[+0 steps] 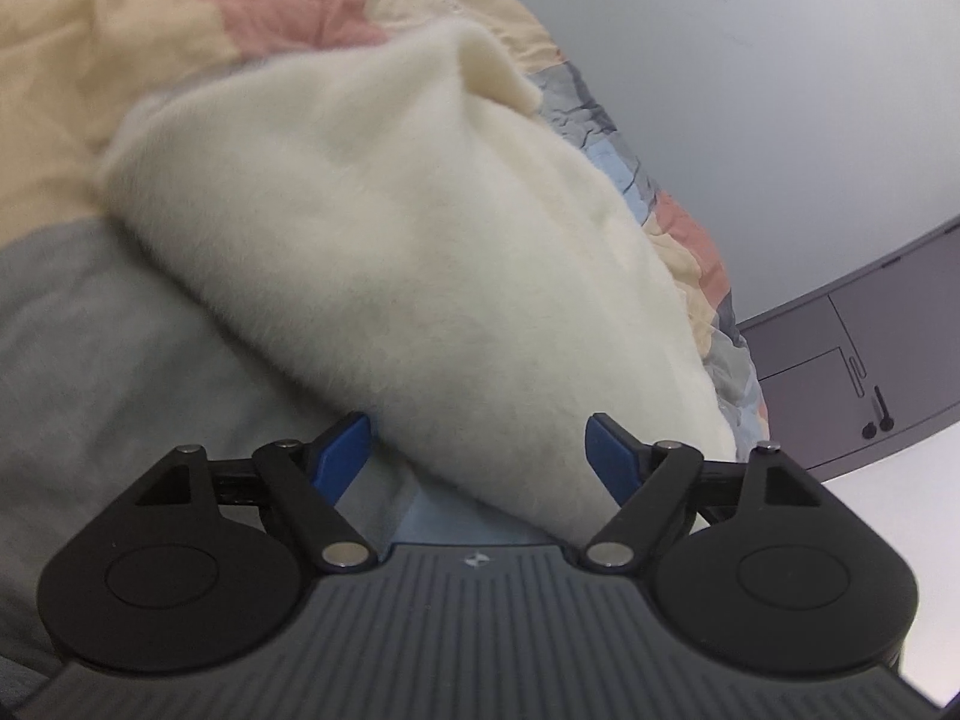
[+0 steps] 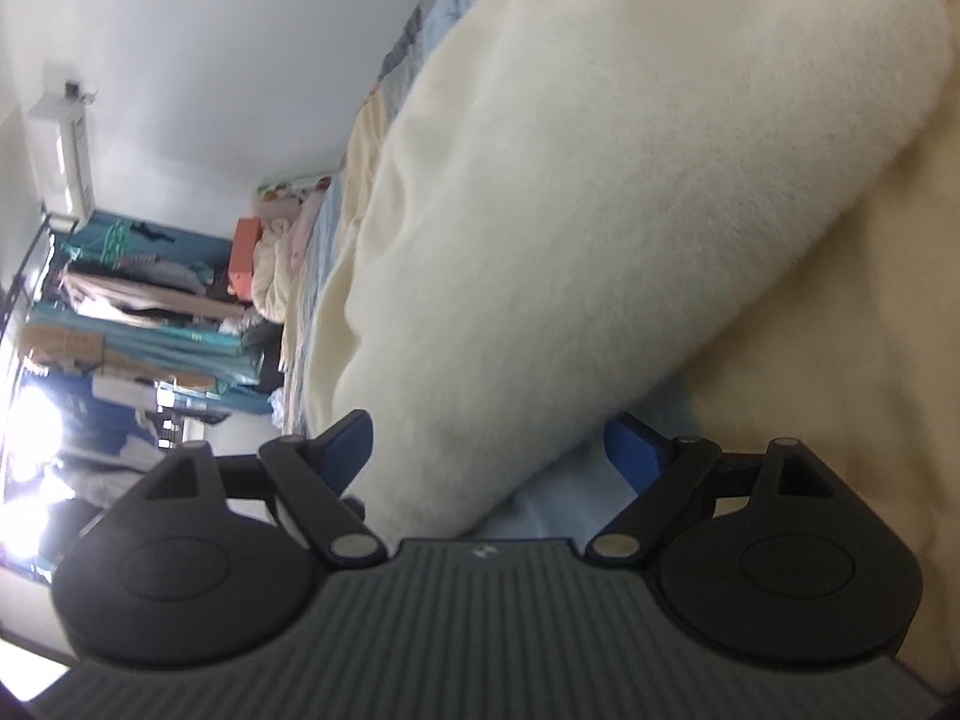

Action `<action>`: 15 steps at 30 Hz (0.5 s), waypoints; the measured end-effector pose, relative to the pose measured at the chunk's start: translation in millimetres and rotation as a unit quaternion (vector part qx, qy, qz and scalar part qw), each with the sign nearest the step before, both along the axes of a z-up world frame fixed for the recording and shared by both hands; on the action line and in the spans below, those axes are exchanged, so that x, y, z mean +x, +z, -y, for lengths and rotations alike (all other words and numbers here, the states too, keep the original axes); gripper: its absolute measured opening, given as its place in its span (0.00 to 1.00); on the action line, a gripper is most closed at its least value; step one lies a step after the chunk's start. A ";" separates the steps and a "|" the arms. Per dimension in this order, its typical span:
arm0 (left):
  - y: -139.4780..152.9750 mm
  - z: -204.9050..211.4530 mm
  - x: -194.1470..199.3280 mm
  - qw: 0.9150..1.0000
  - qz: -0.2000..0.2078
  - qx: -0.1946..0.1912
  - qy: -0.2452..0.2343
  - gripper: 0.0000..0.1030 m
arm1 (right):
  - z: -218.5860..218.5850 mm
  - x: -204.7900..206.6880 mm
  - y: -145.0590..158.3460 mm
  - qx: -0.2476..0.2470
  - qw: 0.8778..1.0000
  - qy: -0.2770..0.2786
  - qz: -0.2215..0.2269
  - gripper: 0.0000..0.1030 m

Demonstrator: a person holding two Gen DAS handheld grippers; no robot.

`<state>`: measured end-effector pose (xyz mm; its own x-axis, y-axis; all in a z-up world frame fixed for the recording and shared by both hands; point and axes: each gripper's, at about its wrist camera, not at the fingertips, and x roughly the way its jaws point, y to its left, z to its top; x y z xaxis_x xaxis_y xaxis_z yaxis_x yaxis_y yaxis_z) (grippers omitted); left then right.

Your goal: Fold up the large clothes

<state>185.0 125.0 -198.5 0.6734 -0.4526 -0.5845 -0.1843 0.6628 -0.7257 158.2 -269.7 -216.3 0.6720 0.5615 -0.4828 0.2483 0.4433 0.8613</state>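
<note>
Both my grippers are spread wide, nothing pinched yet. The cream fleece garment (image 1: 408, 252) lies on the patchwork quilt (image 1: 108, 60), and its near end runs down between the fingers of my left gripper (image 1: 483, 450) and my right gripper (image 2: 489, 450). It looks soft, thick and floppy, probably light. I'd grab an edge or corner, not the bulky middle.

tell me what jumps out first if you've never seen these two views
A fluffy cream garment fills the middle of both views, lying on a patchwork quilt of peach, pink and grey. Each hand-held gripper, left and right, has its blue fingers spread wide with an end of the garment reaching between them. At the left edge of the right wrist view a cluttered clothes rack stands beneath a wall air conditioner.
</note>
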 end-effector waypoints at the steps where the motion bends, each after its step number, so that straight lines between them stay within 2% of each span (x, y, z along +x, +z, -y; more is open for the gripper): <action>1: -2.3 -0.8 1.7 1.000 -0.005 -0.006 0.002 0.81 | -1.1 3.0 -3.6 0.005 1.000 -0.005 -0.005 0.84; 7: -12.9 -10.4 9.2 0.998 -0.026 -0.048 0.021 0.81 | -2.1 16.6 -11.9 0.048 0.998 -0.028 -0.010 0.85; 11: -20.1 -19.2 11.2 0.994 -0.029 -0.091 0.043 0.81 | 4.2 9.8 -9.3 0.103 0.993 -0.047 0.018 0.85; 15: -32.2 -29.6 16.9 0.986 -0.032 -0.146 0.070 0.81 | 10.7 0.8 -5.8 0.142 0.987 -0.061 0.050 0.85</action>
